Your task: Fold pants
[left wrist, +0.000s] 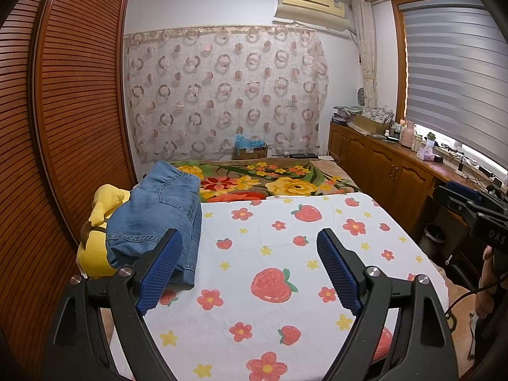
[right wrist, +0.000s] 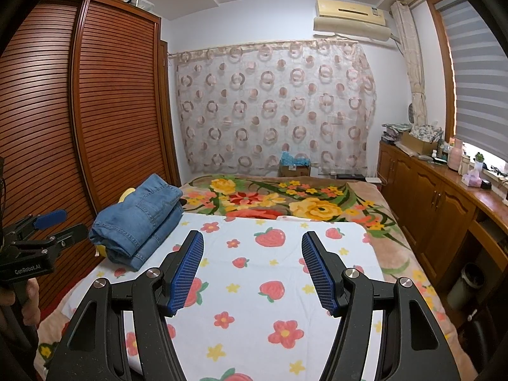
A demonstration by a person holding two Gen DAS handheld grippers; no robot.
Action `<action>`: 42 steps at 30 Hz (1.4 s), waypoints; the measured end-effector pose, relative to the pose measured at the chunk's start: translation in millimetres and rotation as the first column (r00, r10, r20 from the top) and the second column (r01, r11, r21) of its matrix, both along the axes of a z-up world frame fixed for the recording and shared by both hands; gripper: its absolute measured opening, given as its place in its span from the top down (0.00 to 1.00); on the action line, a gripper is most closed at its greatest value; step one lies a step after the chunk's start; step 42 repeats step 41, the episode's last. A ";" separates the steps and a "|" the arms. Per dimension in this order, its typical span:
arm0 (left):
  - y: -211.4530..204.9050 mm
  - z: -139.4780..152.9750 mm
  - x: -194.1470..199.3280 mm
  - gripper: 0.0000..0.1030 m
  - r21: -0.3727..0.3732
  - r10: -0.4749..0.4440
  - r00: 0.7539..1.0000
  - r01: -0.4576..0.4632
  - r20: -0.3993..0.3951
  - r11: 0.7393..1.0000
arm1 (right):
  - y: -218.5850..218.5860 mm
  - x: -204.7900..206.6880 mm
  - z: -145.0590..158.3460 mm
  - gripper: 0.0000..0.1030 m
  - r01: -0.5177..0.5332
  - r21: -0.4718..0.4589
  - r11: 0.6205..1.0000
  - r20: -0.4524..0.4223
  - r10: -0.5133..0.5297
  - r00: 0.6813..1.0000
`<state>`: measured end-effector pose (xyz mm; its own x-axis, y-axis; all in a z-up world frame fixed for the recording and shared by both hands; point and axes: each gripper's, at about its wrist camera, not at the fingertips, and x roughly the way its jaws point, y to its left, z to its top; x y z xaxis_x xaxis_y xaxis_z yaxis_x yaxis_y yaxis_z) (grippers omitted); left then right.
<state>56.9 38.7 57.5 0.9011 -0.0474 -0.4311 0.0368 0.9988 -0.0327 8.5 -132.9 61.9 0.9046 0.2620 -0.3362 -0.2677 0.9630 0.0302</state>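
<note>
left wrist view: folded jeans (left wrist: 158, 212) perched atop yellow plush toy (left wrist: 98, 241) may slide off; left claw (left wrist: 249, 263) and right claw (right wrist: 252, 266) wide open, empty.

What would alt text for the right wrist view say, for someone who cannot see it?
Folded blue jeans sit at the left edge of a strawberry-print towel spread on a bed, partly covering a yellow plush toy. In the foreground the right gripper hangs above the towel, fingers apart and holding nothing; the left gripper shows at far left.
</note>
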 end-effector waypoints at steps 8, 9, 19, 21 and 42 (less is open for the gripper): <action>-0.1 0.0 0.1 0.16 0.001 0.000 1.000 0.000 -0.001 1.000 | -1.1 -1.7 -1.2 0.36 0.000 0.000 1.000 0.001 0.000 1.000; -0.1 0.1 -0.1 0.16 0.000 0.001 1.000 -0.001 0.000 1.000 | -1.4 -1.9 -1.6 0.36 -0.001 -0.001 1.000 0.002 0.001 1.000; -0.9 0.4 -0.6 0.15 0.001 -0.001 1.000 0.001 0.000 1.000 | -2.0 -2.0 -1.1 0.35 0.001 -0.002 1.000 0.000 -0.001 1.000; -0.2 0.1 0.0 0.16 0.001 0.000 1.000 0.000 0.000 1.000 | -2.2 -2.0 -0.6 0.36 0.002 -0.002 1.000 0.000 -0.002 1.000; -0.8 0.2 -0.2 0.15 0.003 -0.001 1.000 0.001 -0.001 1.000 | -3.5 -1.3 0.3 0.35 0.002 -0.002 1.000 0.002 -0.002 1.000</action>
